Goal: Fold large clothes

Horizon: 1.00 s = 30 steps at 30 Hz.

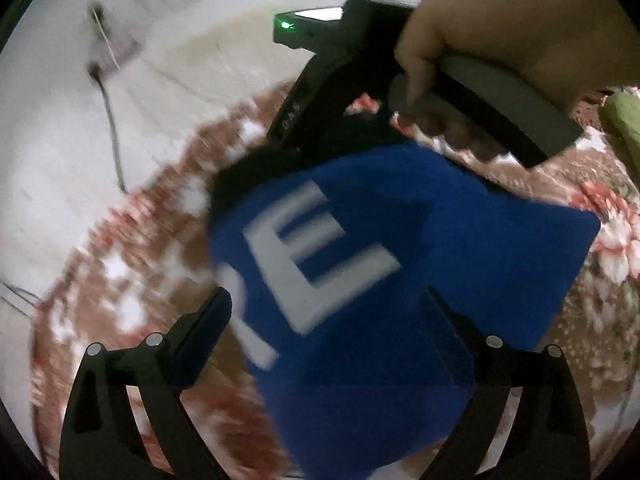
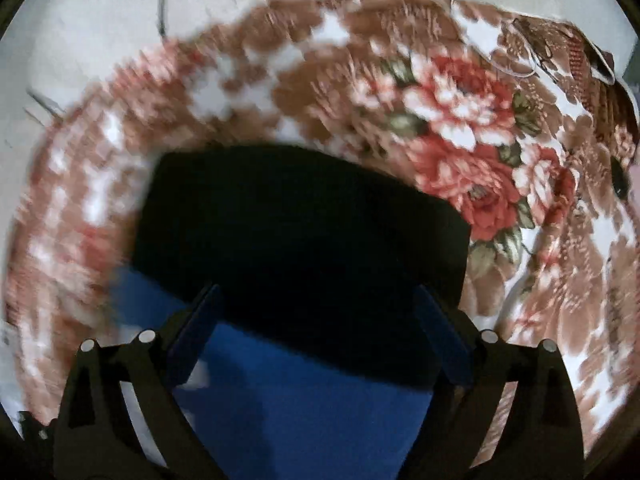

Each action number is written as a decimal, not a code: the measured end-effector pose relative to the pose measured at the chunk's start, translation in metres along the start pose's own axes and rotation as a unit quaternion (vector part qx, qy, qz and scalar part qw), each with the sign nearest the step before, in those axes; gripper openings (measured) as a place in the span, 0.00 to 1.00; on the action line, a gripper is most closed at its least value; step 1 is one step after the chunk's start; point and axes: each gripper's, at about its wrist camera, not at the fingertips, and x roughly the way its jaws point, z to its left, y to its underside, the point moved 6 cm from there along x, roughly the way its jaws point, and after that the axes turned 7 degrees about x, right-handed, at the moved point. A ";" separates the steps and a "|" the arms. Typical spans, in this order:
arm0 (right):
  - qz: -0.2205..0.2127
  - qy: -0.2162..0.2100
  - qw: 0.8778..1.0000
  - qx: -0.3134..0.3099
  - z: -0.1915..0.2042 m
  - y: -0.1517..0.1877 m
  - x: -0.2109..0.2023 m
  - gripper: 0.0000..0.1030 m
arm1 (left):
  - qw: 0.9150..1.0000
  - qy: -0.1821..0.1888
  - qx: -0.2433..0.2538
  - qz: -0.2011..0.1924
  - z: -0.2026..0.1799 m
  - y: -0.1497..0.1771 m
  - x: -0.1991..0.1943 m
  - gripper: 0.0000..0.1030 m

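Observation:
A blue garment [image 1: 440, 248] with large white letters lies folded on a brown floral blanket [image 1: 136, 264]. It has a black part at its far end [image 2: 304, 232], with the blue part nearer [image 2: 304, 412]. My left gripper [image 1: 328, 304] is open above the blue cloth, its fingers wide apart. My right gripper [image 2: 320, 300] is open over the black and blue cloth. In the left wrist view the right gripper's black body [image 1: 352, 80] shows beyond the garment, held in a hand [image 1: 520, 40]. Both views are motion-blurred.
The floral blanket [image 2: 460, 120] covers the surface and ends at a white floor [image 1: 60, 140]. A dark cable [image 1: 114, 140] runs across that floor from a wall socket. A green object [image 1: 624, 120] lies at the far right edge.

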 end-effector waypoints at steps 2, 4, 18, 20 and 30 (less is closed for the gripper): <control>0.006 0.010 1.000 -0.006 -0.015 0.006 0.016 0.92 | 0.999 0.007 0.015 0.033 -0.010 0.021 0.018 0.90; 0.001 0.006 1.000 0.000 -0.034 0.008 0.022 0.95 | 0.999 0.023 0.006 0.043 -0.012 0.036 0.022 0.90; -0.064 -0.004 0.997 0.042 -0.038 0.069 -0.078 0.95 | 0.990 0.028 -0.137 -0.009 0.112 -0.046 -0.001 0.95; -0.072 -0.005 0.997 0.039 -0.030 0.089 -0.083 0.95 | 0.983 0.048 -0.175 -0.006 0.130 -0.064 0.021 0.95; -0.040 0.023 0.999 -0.029 -0.029 0.158 -0.032 0.95 | 0.971 0.080 -0.202 0.104 0.117 -0.060 0.143 0.96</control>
